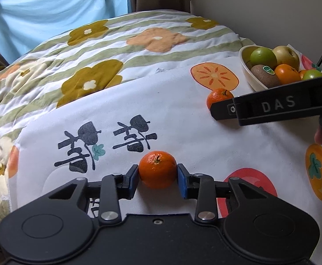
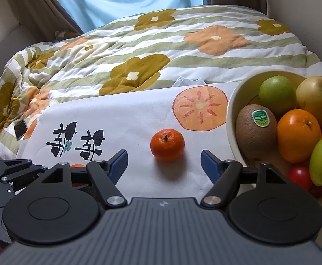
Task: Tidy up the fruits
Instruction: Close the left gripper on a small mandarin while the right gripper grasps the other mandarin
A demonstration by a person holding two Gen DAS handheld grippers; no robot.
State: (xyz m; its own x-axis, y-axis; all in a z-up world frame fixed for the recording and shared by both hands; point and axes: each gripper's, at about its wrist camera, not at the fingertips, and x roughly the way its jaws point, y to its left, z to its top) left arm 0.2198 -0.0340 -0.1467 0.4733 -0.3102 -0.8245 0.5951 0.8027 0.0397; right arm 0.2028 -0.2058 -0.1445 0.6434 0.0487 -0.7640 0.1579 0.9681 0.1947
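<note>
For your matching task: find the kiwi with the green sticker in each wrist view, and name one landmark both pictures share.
Left wrist view: the kiwi sits far right, upper part, at the near edge of the cream bowl.
Right wrist view: the kiwi sits right of centre, against the bowl's left wall.
Shared landmark: the printed orange persimmon slice on the white cloth, left of the bowl.

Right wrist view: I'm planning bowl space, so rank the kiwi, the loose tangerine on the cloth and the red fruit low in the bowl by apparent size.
1. kiwi
2. tangerine
3. red fruit, partly hidden, so unsure.
</note>
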